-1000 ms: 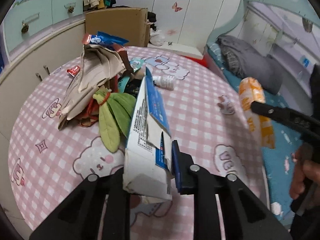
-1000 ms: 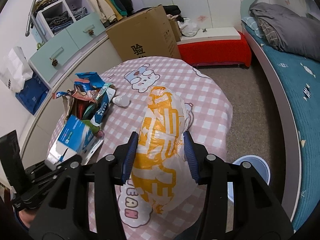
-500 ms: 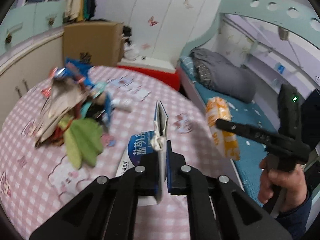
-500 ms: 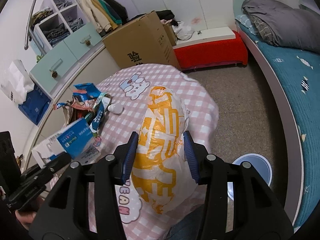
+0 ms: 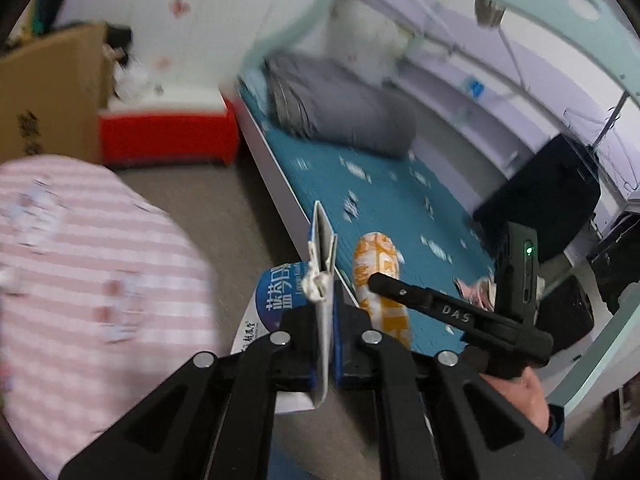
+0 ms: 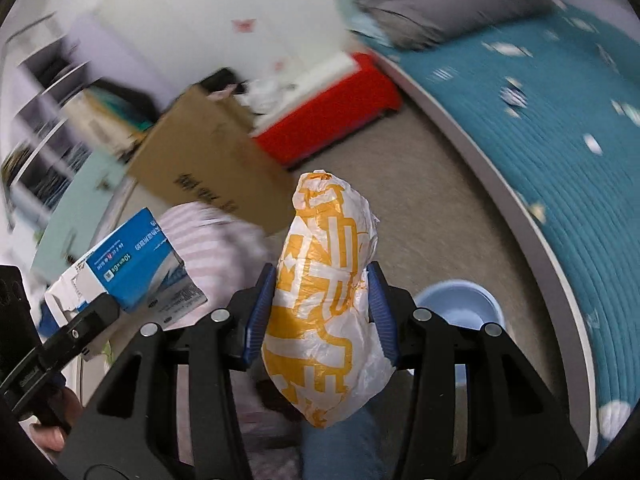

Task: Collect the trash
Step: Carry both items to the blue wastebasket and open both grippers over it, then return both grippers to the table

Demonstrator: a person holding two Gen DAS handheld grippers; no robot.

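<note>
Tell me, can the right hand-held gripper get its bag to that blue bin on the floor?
Probably yes. The right hand-held gripper holds the orange-and-white bag, and the blue bin sits just beyond on bare floor, with nothing visible between.

We see the pink checked tablecloth [image 5: 100,264] only as smeared stripes, its prints unreadable. The cardboard box [image 6: 208,160] and shelves [image 6: 44,112] behind it blur too. The plastic bag [image 6: 324,300] hides part of the blue bin [image 6: 460,308]; the carton's [image 5: 322,320] small print stays illegible.
</note>
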